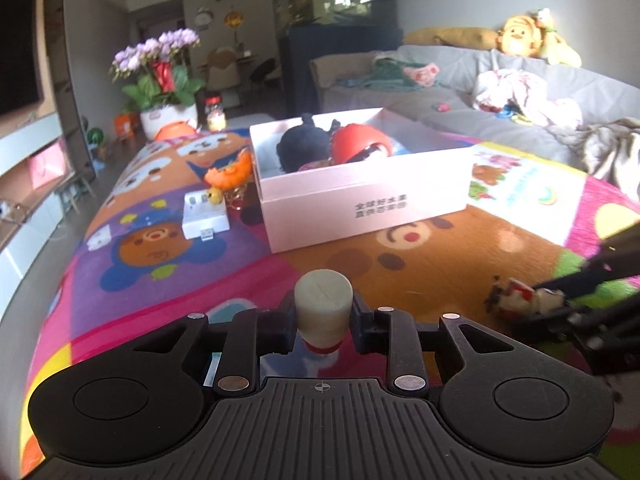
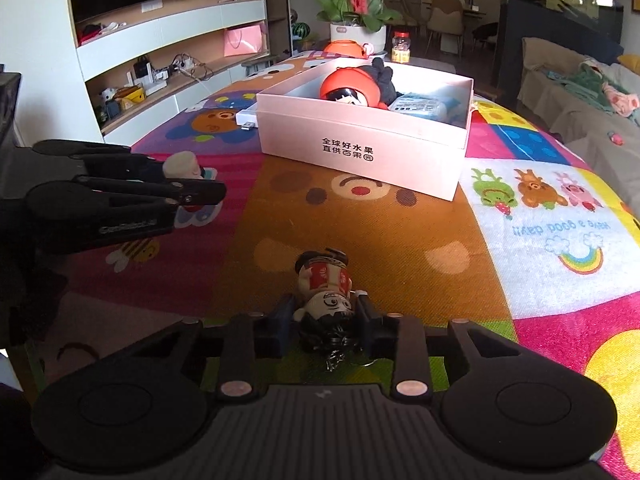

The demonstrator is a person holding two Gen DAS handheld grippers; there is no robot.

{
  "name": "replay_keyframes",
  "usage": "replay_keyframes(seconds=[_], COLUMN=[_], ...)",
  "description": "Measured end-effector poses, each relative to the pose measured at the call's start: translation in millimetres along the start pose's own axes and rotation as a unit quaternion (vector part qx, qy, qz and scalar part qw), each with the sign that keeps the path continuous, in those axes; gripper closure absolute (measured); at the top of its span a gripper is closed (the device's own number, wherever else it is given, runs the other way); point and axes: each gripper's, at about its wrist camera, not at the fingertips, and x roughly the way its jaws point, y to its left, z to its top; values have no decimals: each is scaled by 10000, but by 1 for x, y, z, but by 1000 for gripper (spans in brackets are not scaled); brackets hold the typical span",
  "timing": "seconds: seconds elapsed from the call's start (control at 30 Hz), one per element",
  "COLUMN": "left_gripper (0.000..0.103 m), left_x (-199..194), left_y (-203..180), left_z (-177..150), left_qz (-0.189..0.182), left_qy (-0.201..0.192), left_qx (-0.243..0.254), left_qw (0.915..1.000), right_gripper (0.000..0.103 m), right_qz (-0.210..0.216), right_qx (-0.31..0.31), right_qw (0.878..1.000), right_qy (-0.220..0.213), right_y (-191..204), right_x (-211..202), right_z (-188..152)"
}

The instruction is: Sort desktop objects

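Left gripper (image 1: pixel 323 322) clamps a cream cylindrical stopper-like toy (image 1: pixel 323 307), upright, right gripper (image 2: pixel 323 316) clamps a small figurine keychain (image 2: pixel 325 287) lying lengthwise, feet toward the open pink cardboard box (image 2: pixel 360 148) straight ahead, left one somewhat nearer, judging roughly.

Left tool (image 1: pixel 323 322) clamping cream cylindrical stopper-like toy (image 1: pixel 323 306) above colourful cartoon-bear worktop cover (image 1: pixel 168 280); pale pink cardboard box (image 1: pixel 360 204) sitting ahead; right tool (image 1: pixel 560 304) gripping small figurine (image 1: pixel 516 296).

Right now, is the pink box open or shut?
Open: the box has no lid, and a red doll shows inside.
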Motion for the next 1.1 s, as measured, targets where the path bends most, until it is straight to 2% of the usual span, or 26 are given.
replay_keyframes(seconds=[0.1,0.23,0.37,0.5,0.53,0.6,0.63,0.67,0.77,0.9,1.0,1.03,1.07,1.1], left_gripper=[74,74,74,73,71,54,41,35,26,24,23,22,22,21], left_x=[-19,-33,-23,4,11,20,22,21,22,34,43,44,46,48], left_y=[1,4,7,13,17,24,28,32,34,34,40,47,54,61], left_z=[6,30,63,109,119,133,135,133,109,67,46,42,38,37], left_qz=[-66,15,179,350,394,341,291,238,132,52,141,195,255,320], left_qy=[-197,-641,-1036,-1335,-1419,-1469,-1458,-1451,-1253,-652,-348,-288,-242,-211], left_qx=[20,85,185,140,73,-43,-146,-259,-342,-222,-212,-245,-291,-339], left_qw=[9998,9979,9943,9903,9891,9886,9888,9888,9914,9976,9991,9991,9990,9987], right_gripper=[71,71,71,71,71,71,71,71,71,71,71,67,58,55], right_qz=[-46,28,10,-118,-137,-174,-193,-210,-212,-152,-116,-90,-89,-108], right_qx=[-183,82,282,242,239,236,240,245,278,580,940,1053,1164,1266], right_qw=[9997,9971,9887,9837,9833,9829,9827,9825,9820,9814,9792,9784,9773,9762], right_qy=[-144,-751,-1473,-1777,-1797,-1817,-1825,-1833,-1855,-1825,-1796,-1777,-1767,-1756], right_y=[1,-13,-26,-30,-31,-34,-36,-39,-48,-69,-85,-90,-93,-95], right_x=[-16,-57,-97,-113,-113,-113,-112,-111,-103,-78,-51,-42,-35,-29], right_z=[5,31,53,64,66,70,72,75,90,127,153,158,160,159])
